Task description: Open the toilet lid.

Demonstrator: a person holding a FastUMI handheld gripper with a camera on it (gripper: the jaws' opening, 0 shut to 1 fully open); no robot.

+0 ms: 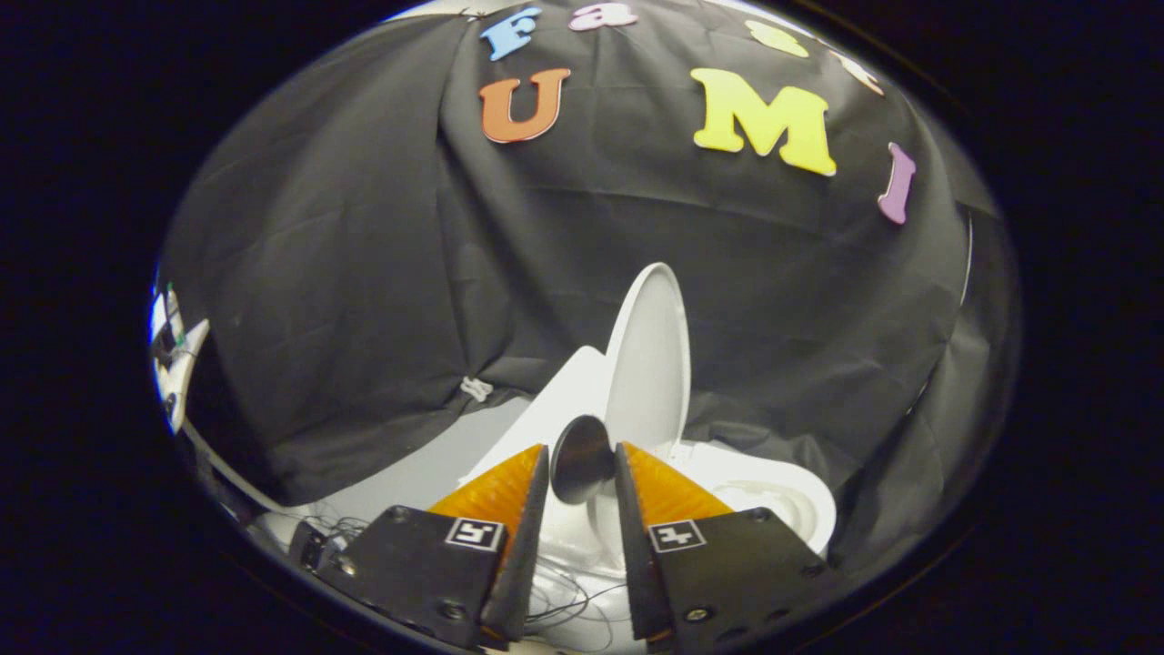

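Observation:
A white toilet stands against the black cloth wall. Its lid [647, 364] is raised, tilted up nearly on edge above the bowl [773, 496]. A dark round knob [582, 459] sticks out from the lid's lower part. My gripper [582, 473] is shut on this knob, with one finger on each side of it. The white seat rim shows to the right of the fingers, beyond them. Another white part of the toilet [559, 400] slopes down to the left of the lid.
Black cloth hangs all around behind the toilet. A strip of grey floor [418, 478] lies to the left of the toilet. Thin cables [564, 596] and a small dark device [309, 546] lie near the fingers' base.

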